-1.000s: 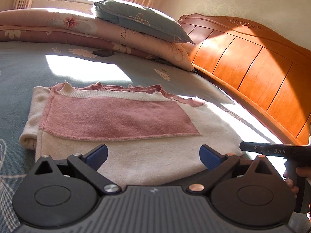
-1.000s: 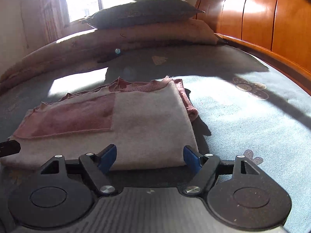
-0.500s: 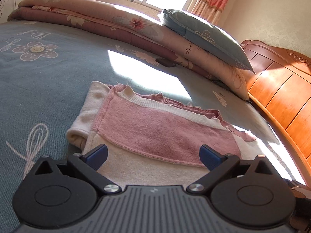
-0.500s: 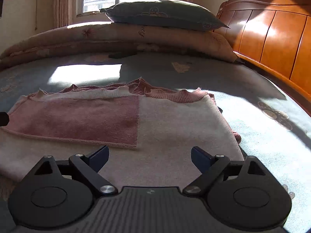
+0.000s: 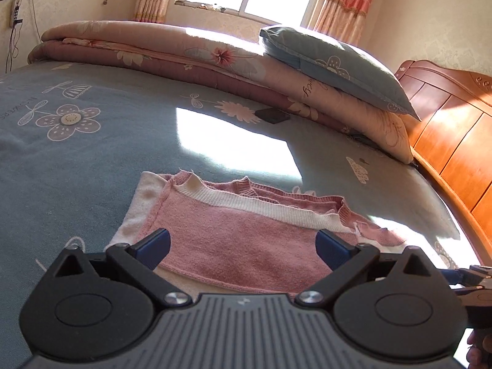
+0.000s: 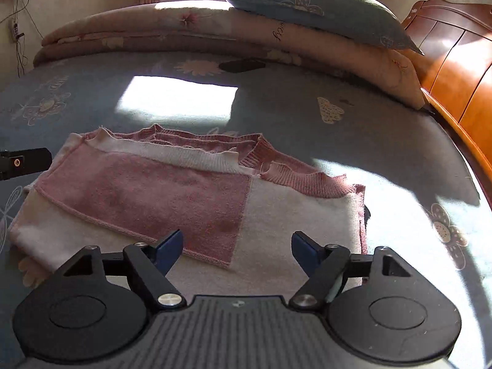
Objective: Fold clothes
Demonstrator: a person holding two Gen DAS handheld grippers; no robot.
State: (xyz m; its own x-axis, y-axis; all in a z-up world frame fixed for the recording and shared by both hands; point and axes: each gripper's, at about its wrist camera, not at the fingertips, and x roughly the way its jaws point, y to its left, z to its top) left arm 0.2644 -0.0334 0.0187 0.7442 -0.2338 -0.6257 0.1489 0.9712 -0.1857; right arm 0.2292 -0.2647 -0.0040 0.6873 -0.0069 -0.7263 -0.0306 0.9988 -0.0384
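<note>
Sweater lies folded flat on the bed, mid-frame in both views (pink panel left, cream right). Left gripper has jaws spread wide over the pink panel, holding nothing. Right gripper also spread and empty, low centre, over the near edge. Quilt and pillow stacked across the top of the frame, headboard upper right. Small dark object beside the quilt. Nothing between jaws and cloth.
</note>
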